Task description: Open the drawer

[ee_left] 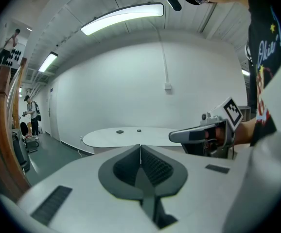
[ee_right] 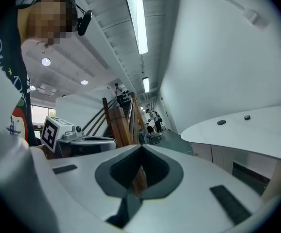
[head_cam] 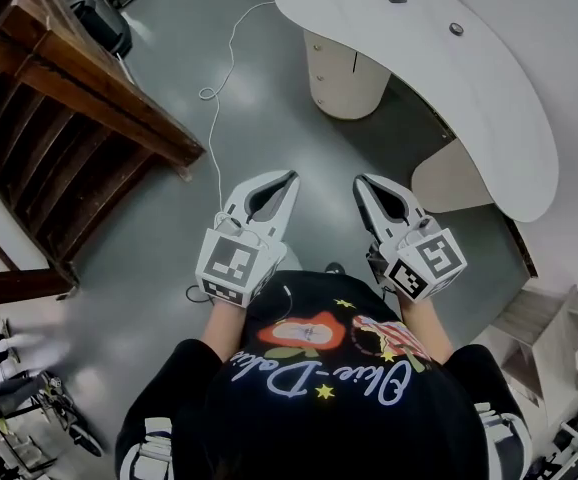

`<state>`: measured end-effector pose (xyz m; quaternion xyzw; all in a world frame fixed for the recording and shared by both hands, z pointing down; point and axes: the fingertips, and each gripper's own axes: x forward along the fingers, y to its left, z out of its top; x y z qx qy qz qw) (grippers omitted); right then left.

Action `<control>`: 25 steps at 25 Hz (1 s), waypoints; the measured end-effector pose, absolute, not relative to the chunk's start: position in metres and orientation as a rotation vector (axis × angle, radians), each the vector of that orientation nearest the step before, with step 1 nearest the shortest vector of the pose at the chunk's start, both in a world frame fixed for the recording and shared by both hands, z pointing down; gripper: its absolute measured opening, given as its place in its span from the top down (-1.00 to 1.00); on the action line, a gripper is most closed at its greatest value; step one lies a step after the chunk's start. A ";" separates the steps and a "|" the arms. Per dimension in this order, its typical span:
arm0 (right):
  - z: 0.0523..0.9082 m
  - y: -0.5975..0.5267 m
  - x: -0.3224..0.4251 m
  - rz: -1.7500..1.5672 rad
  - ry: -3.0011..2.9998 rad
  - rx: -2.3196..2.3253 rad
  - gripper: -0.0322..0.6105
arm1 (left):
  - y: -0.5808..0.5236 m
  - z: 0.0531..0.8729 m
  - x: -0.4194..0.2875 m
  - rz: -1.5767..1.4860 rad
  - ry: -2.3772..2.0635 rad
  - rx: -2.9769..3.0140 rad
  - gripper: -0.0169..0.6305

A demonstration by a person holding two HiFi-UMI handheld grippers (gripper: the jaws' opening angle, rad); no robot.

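Head view shows the left gripper (head_cam: 291,178) and the right gripper (head_cam: 361,182) held side by side over the grey floor (head_cam: 269,118), both pointing toward the curved white desk (head_cam: 489,88). Each has its fingers pressed together at the tips with nothing between them. The cream rounded drawer cabinet (head_cam: 341,78) stands under the desk's near end, well apart from both grippers and ahead of their tips. Right gripper view shows pale cabinet fronts (ee_right: 223,158) beneath the desktop, off to the right of the closed fingers.
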<state>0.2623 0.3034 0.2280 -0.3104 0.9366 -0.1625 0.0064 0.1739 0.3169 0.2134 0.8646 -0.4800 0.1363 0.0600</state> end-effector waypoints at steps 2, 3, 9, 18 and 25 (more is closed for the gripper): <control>0.227 0.295 0.252 -0.511 2.925 -0.995 0.90 | 0.306 0.212 0.162 0.407 -1.435 2.627 0.93; 0.226 0.290 0.246 -0.514 2.919 -1.006 0.90 | 0.299 0.211 0.155 0.404 -1.429 2.630 0.93; 0.232 0.257 0.217 -0.528 2.905 -1.080 0.90 | 0.261 0.219 0.107 0.420 -1.431 2.608 0.93; 0.264 0.224 0.176 -0.606 2.954 -1.077 0.90 | 0.242 0.261 0.051 0.439 -1.446 2.478 0.93; 0.282 0.200 0.139 -0.616 2.965 -1.085 0.90 | 0.234 0.284 0.012 0.448 -1.449 2.424 0.93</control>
